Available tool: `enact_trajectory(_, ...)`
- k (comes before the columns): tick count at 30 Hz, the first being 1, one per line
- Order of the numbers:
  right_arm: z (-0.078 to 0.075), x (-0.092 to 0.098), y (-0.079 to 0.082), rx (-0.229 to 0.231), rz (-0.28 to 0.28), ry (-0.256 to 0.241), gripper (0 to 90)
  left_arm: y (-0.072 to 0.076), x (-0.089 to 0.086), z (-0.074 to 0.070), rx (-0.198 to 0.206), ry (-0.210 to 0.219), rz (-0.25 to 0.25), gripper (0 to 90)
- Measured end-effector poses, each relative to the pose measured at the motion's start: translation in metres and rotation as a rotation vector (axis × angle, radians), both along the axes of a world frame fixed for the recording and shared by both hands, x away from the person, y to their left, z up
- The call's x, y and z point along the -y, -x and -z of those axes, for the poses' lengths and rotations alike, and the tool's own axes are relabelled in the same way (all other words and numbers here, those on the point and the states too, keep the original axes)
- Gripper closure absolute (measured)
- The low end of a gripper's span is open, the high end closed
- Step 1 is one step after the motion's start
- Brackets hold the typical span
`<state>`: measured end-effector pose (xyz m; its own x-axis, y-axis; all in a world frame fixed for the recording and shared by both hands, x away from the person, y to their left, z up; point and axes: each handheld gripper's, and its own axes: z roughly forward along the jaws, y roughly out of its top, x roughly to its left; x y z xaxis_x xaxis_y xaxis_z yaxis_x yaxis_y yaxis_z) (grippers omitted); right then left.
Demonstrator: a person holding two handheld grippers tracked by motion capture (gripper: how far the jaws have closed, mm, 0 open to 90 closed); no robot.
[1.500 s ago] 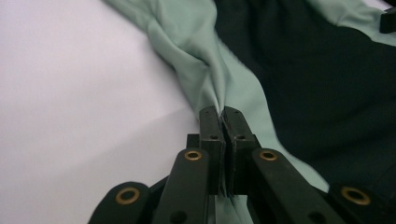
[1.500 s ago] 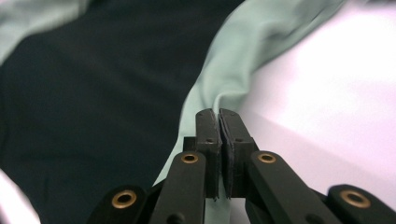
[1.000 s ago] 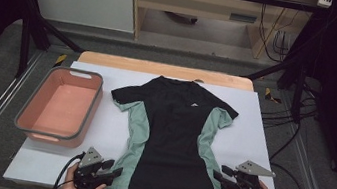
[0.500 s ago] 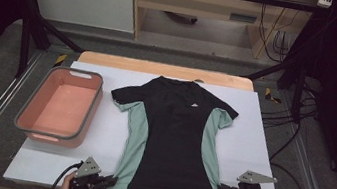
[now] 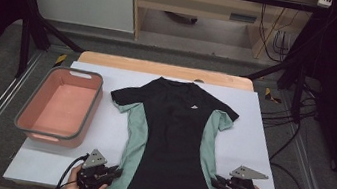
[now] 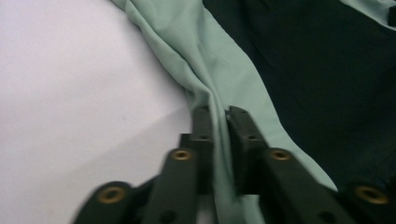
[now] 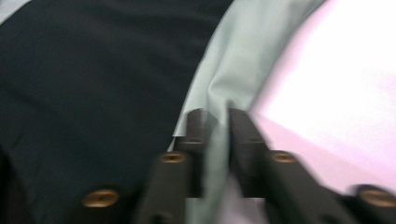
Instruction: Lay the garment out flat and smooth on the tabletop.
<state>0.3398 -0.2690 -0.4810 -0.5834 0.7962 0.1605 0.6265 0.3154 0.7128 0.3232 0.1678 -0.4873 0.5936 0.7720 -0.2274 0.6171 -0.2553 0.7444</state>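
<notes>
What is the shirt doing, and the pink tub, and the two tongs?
Shirt: spread flat on the table, front up, both bottom corners pinched.
Pink tub: upright, nothing in it.
Left tongs: shut on the shirt's green side.
Right tongs: shut on the shirt's other green side.

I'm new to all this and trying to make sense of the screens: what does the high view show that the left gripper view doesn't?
The high view alone takes in the whole black and green shirt spread flat, the pink bin beside it, the white table, and both the left tool and right tool at the hem corners. The left gripper view alone shows, close up, green cloth pinched between that tool's jaws. Both show the shirt's green side panel lying on the white surface.
</notes>
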Motion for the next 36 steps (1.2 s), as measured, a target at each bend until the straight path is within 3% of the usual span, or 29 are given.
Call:
enact_trajectory(4,-0.006,0.007,0.005,-0.012,-0.003,0.014,86.4,0.010,-0.003,-0.002,-0.001,0.036,0.021,87.2)
enact_trajectory(6,-0.011,0.016,0.009,-0.023,0.013,-0.002,86.1,0.015,-0.004,-0.003,0.008,0.027,0.034,87.1)
enact_trajectory(9,-0.014,0.017,0.014,-0.051,-0.014,-0.053,81.2,0.013,-0.004,-0.005,0.018,0.018,0.023,84.6)
enact_trajectory(12,-0.015,0.012,0.013,-0.053,-0.018,-0.075,72.8,0.005,-0.005,-0.009,0.049,0.003,-0.005,67.5)
enact_trajectory(14,-0.015,0.013,0.006,-0.010,-0.001,-0.083,66.9,-0.004,-0.005,-0.012,0.061,0.003,-0.020,60.9)
enact_trajectory(19,-0.020,0.020,-0.023,0.111,0.101,-0.074,52.5,-0.020,0.002,-0.007,0.043,-0.015,-0.020,59.5)
enact_trajectory(24,-0.021,0.021,-0.060,0.192,0.197,-0.037,41.7,-0.021,0.010,-0.001,0.032,-0.036,-0.011,71.2)
enact_trajectory(27,-0.019,0.022,-0.082,0.192,0.249,-0.017,41.7,-0.021,0.011,-0.002,0.032,-0.060,0.009,86.0)
enact_trajectory(36,-0.008,0.024,-0.143,0.137,0.359,0.021,49.4,-0.024,0.001,-0.002,0.035,-0.058,-0.001,87.3)
